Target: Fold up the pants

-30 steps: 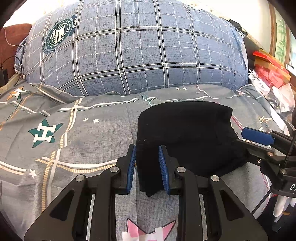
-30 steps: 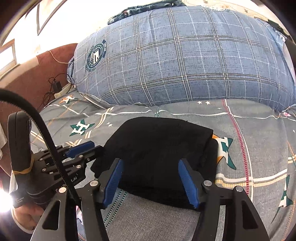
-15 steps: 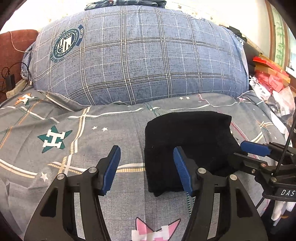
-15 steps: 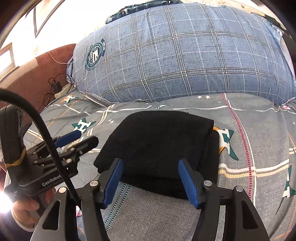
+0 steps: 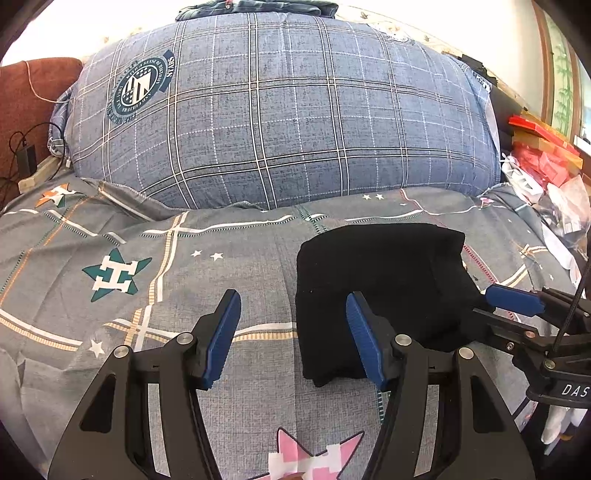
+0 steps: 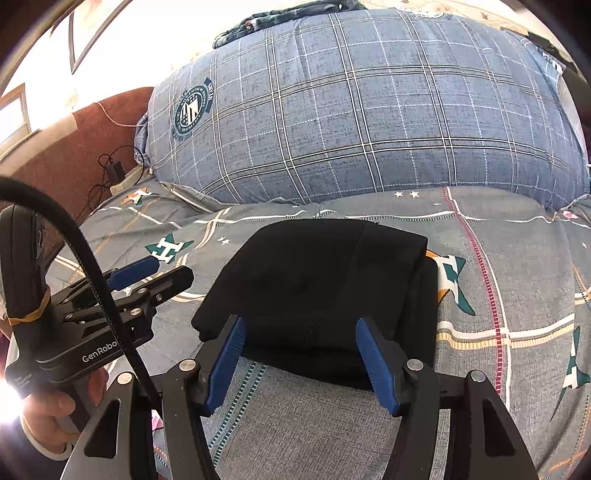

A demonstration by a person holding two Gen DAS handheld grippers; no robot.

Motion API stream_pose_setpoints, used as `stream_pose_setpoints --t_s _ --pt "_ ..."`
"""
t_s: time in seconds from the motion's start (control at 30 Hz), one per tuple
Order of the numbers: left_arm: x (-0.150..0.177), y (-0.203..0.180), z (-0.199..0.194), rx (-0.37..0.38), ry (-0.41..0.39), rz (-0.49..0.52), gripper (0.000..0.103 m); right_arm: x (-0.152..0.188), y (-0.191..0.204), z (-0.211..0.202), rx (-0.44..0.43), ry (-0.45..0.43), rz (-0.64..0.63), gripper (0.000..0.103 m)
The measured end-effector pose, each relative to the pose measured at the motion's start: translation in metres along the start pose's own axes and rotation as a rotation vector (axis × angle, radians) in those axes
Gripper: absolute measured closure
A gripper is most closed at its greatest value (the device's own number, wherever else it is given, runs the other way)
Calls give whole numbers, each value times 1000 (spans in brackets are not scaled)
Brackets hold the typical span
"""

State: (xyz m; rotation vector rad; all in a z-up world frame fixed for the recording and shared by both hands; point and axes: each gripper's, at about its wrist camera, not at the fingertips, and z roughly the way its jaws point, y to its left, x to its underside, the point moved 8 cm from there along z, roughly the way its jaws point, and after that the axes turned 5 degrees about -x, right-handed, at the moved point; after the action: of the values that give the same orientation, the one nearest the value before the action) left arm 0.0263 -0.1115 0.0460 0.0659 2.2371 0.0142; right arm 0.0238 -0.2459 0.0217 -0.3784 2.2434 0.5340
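The black pants (image 5: 384,280) lie folded into a compact rectangle on the grey patterned bedsheet (image 5: 155,266). My left gripper (image 5: 293,332) is open and empty, just off the bundle's near left corner. My right gripper (image 6: 301,358) is open and empty at the bundle's near edge (image 6: 317,280), jaws apart and not touching it. The right gripper also shows at the right of the left wrist view (image 5: 517,306), and the left gripper at the left of the right wrist view (image 6: 147,277).
A big blue plaid pillow (image 5: 288,118) fills the back of the bed, with folded jeans (image 5: 258,7) on top. A brown headboard (image 5: 26,103) with a charger cable is at the left. Red boxes and bags (image 5: 546,155) clutter the right side.
My left gripper has let go of the pants' corner, opened wide and drawn back to the left. My right gripper stays open and has pulled back slightly.
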Motion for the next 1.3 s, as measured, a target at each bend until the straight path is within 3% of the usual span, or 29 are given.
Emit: stream_pose_setpoints --t_s 1.3 --pt "6 -3 6 -3 29 -21 43 2 -7 0 11 11 8 42"
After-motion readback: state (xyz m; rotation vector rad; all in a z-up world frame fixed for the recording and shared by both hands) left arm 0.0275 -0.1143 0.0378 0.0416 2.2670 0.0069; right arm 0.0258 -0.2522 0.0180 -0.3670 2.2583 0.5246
